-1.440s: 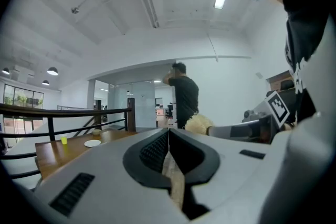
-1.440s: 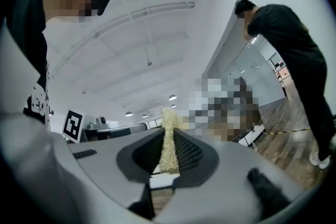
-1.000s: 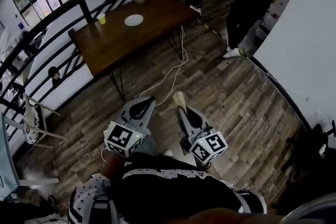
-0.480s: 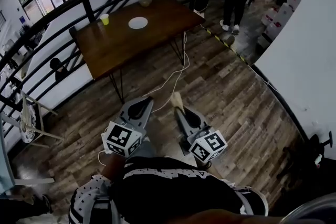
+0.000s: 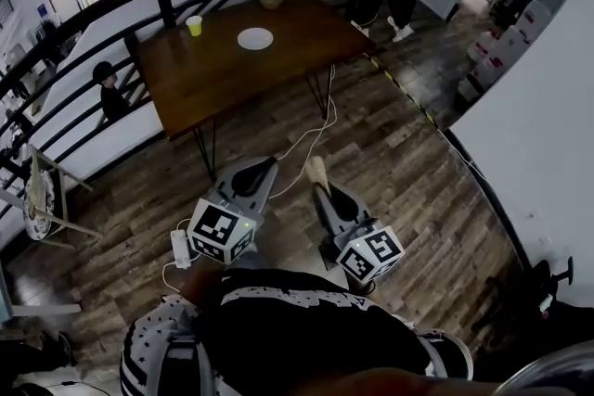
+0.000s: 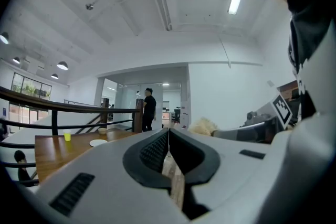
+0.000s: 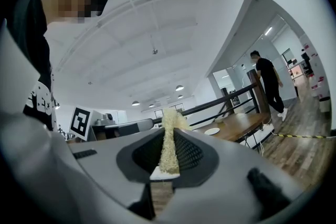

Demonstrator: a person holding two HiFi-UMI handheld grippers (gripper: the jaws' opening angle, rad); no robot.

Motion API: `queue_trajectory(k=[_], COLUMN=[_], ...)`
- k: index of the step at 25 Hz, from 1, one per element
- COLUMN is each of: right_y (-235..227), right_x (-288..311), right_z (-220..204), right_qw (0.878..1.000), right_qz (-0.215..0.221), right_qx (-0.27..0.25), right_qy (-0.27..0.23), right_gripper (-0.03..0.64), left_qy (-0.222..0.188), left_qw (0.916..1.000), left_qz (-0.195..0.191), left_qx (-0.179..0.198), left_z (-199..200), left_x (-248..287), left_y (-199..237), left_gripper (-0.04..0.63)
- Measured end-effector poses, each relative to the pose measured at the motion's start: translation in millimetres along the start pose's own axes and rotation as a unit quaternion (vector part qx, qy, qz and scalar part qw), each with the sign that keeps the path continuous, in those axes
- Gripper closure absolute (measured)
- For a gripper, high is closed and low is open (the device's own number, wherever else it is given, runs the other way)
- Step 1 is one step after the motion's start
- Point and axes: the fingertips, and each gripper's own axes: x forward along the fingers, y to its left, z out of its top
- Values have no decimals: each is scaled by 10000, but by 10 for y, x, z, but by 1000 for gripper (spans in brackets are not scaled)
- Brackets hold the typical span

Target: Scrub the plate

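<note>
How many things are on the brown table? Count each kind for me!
Plate: 1
Cup: 1
Bowl: 1
Total: 3

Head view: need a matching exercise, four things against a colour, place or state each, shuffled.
Things:
1. plate
2. cup
3. scrub pad
4. left gripper

Descriptions:
A. yellow, near the table's railing-side edge
B. fingers shut, nothing between them
C. white, out on the tabletop
D. clamped in the right gripper

Pairs: 1-C, 2-A, 3-D, 4-B
</note>
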Motion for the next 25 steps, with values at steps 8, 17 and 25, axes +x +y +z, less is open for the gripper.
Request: queue_trajectory(k=[8,17,25], right_y=[77,116,143], right_x=[405,880,1143], right_z=[16,-11,-59], right_qw=[9991,9976,9971], right_qz=[356,528,481], right_qx=[-175,-245,-356], right_qy=[175,377,477], right_gripper=[568,568,568], left_qy=[-60,-31,-108], left_qw=[9995,9984,9984], left_qz=[307,540,519], left_qx=[-16,-139,-185], left_z=[-9,-51,-107], left_x=[-12,-32,-30], left_y=[348,818,1076], left_gripper=[581,581,581])
